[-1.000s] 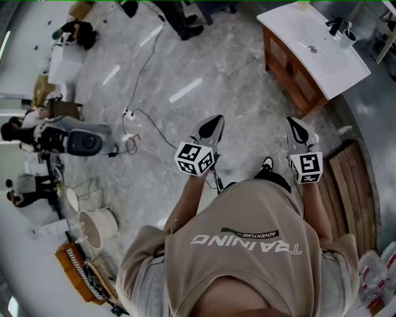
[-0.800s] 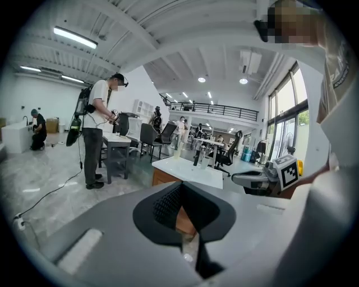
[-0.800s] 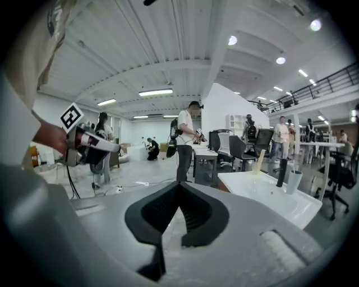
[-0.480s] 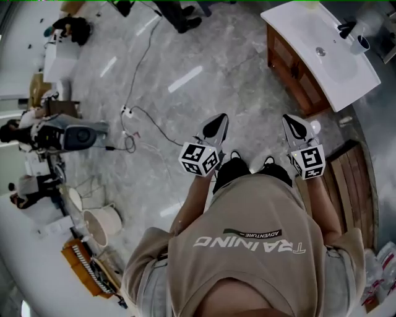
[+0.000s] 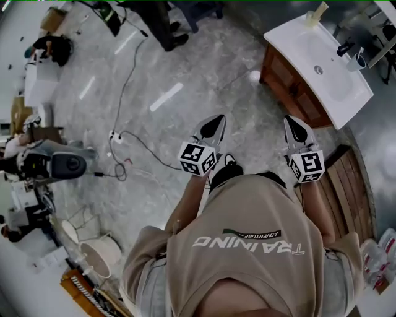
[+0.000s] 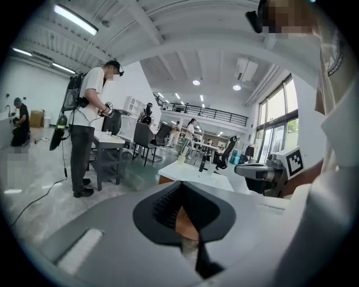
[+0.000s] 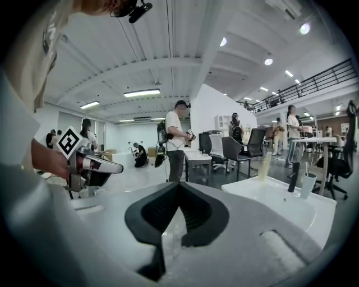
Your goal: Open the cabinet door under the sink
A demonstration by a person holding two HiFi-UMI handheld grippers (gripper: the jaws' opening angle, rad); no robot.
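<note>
The wooden cabinet [image 5: 289, 86] under a white sink top [image 5: 322, 71] stands at the upper right of the head view, its doors closed. My left gripper [image 5: 215, 121] and right gripper [image 5: 294, 122] are held side by side over the floor, short of the cabinet, both pointing toward it. Both are shut with nothing in them. In the left gripper view the left gripper [image 6: 179, 189] has the sink top [image 6: 193, 174] ahead, with brown cabinet wood showing behind its jaws. In the right gripper view the right gripper [image 7: 179, 188] has the sink top [image 7: 280, 202] at its right.
A faucet [image 5: 342, 47], a cup [image 5: 359, 59] and a bottle [image 5: 315, 15] sit on the sink top. Cables and a power strip [image 5: 115, 135] lie on the floor at left. A wooden platform [image 5: 349, 186] lies at right. A person [image 6: 84, 129] stands by a table beyond.
The person has stepped forward, carrying both grippers toward the cabinet; the floor cables have slid left and down in the head view. Both grippers stay shut.
</note>
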